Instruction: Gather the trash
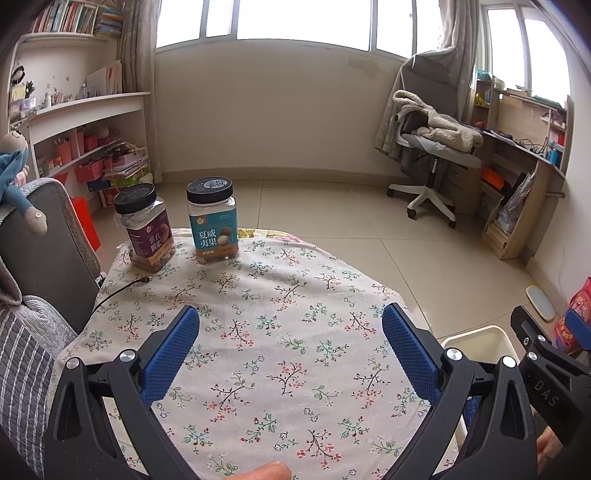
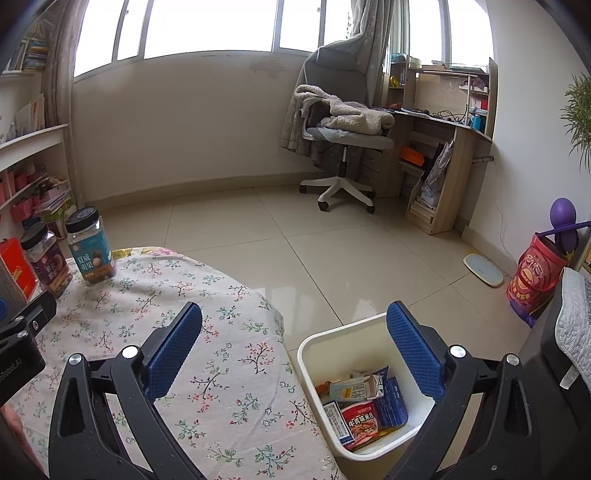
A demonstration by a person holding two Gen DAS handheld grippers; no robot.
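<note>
We saw daylight blowing out the windows, soft shadows, sharp focus, heavy fisheye bending with dark corners.

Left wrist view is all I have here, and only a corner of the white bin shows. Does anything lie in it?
Observer: Yes. The right wrist view looks into the white bin, and several packets and small cartons lie at its bottom.
Operator: Is the right gripper holding anything?
Observer: No. The right gripper is open and empty, one finger above the bin, the other above the floral tablecloth.
Operator: Any trash left on the table?
Observer: On the part that view shows, only two lidded jars stand at the far edge.
</note>
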